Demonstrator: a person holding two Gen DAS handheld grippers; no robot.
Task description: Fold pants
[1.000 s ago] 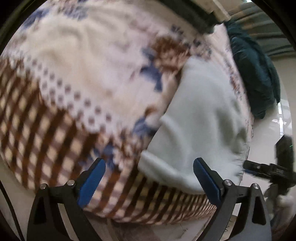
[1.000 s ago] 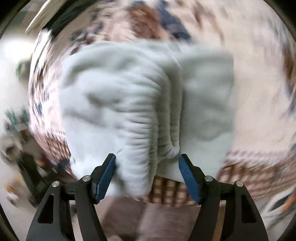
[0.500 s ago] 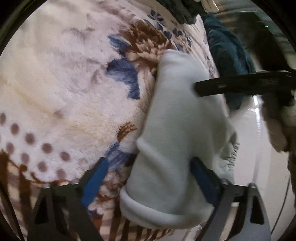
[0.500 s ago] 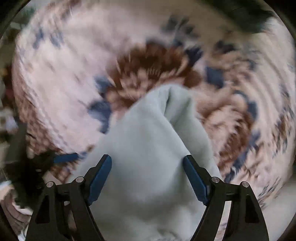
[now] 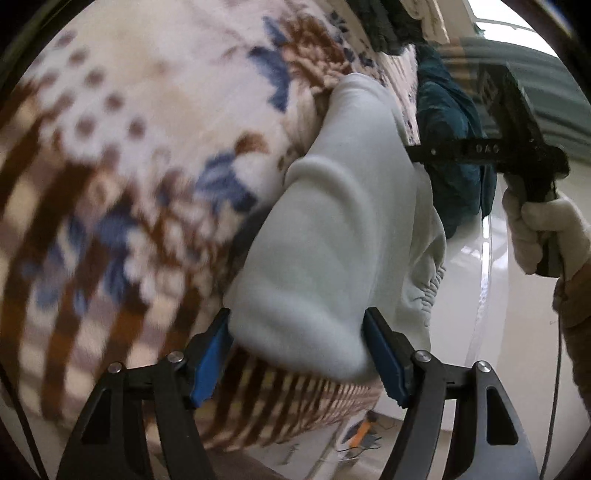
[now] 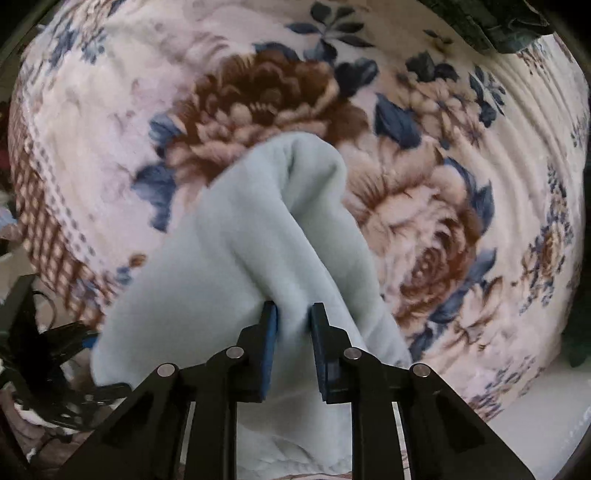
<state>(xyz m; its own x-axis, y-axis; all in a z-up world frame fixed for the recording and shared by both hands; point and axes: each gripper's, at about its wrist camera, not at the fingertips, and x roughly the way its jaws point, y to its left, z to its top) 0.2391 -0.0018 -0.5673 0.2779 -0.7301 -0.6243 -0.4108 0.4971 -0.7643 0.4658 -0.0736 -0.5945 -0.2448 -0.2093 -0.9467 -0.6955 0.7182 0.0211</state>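
Pale mint fleece pants [image 5: 332, 236] lie folded in a long bundle on a floral blanket [image 5: 147, 147]. My left gripper [image 5: 297, 354] straddles the near rounded end of the bundle. Its jaws are closing, and the blue pads [image 5: 210, 354] meet the cloth on both sides. In the left wrist view my right gripper [image 5: 417, 151] reaches in from the right at the far end, held by a gloved hand [image 5: 546, 229]. In the right wrist view the right gripper [image 6: 293, 325] is closing, with a raised fold of the pants [image 6: 258, 229] pinched between its pads. The elastic waistband [image 5: 428, 288] hangs over the bed's right edge.
A dark teal garment [image 5: 454, 147] lies beyond the pants near the bed's edge. Glossy white floor [image 5: 498, 332] runs along the right side. The blanket [image 6: 443, 155] spreads wide around the pants. Dark cloth [image 6: 498, 22] sits at the far end, and clutter [image 6: 22, 369] is low on the left.
The left gripper sank toward the pants' near end and its jaws narrowed around it. The right gripper swung from the waistband to the far end and closed on a fold.
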